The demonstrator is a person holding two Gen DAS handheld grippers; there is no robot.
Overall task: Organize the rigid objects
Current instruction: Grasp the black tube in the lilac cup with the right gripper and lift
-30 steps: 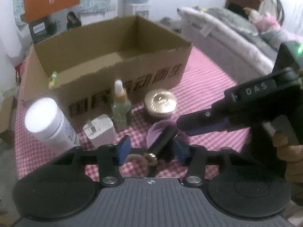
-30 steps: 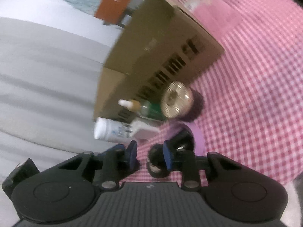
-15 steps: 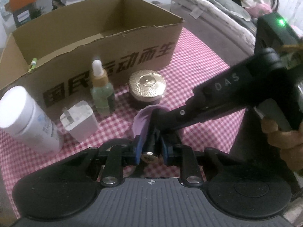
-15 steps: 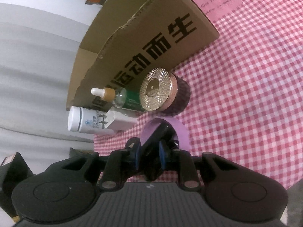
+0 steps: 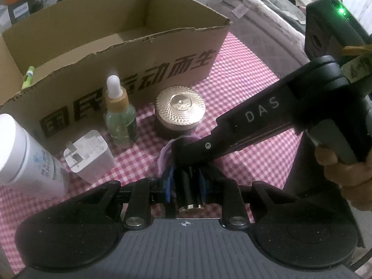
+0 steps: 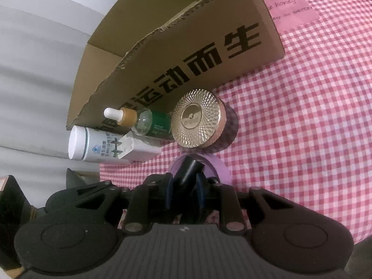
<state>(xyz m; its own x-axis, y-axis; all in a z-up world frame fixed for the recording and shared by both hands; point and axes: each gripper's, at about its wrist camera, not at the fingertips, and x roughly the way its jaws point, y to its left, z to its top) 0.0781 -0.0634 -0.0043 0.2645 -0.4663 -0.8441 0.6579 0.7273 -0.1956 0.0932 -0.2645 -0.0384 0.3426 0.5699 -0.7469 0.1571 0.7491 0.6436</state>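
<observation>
Both grippers are shut on one black tube with a gold end. My left gripper clamps its gold end. My right gripper clamps its other end, reaching in from the right in the left wrist view. The tube is held over a purple disc on the pink checked cloth. Behind stand a gold-lidded jar, a green dropper bottle, a white charger plug and a white bottle. An open cardboard box stands behind them.
A green pen leans inside the box at its left. A grey sofa with a seated person lies beyond the table at the right. A pink card lies on the cloth beside the box.
Both grippers closed on the black tube, which lay loose between open fingers a second ago. The left wrist camera moved closer to the objects.
</observation>
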